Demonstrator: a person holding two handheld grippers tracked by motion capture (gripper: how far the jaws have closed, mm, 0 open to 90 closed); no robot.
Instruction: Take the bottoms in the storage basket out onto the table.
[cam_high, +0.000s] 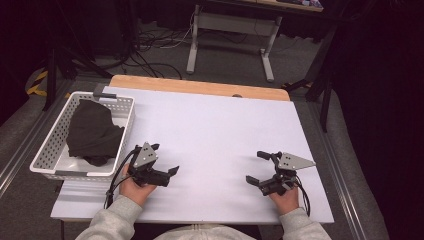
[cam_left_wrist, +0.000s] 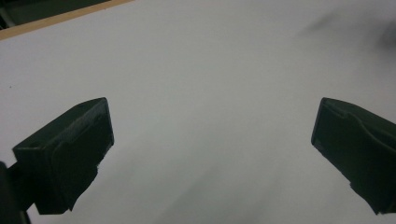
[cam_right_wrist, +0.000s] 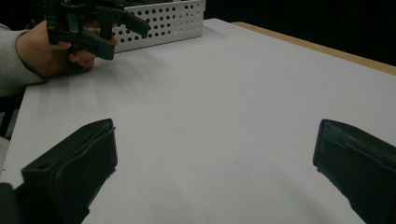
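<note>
Your left gripper and right gripper rest wide open and empty near the tabletop's front edge, leaving the dark cloth bundled in the basket at the left edge, untouched.

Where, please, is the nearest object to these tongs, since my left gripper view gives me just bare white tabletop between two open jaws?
Observer: A white perforated basket stands at the table's left edge, just beyond the left tongs.
Operator: Thank you; is anything inside it?
Observer: Yes, a crumpled black cloth lies in it, filling most of the basket.
Operator: And how do the other tongs stand?
Observer: The right tongs hover low over the white table near its right front; their jaws are wide apart with nothing between them.
</note>
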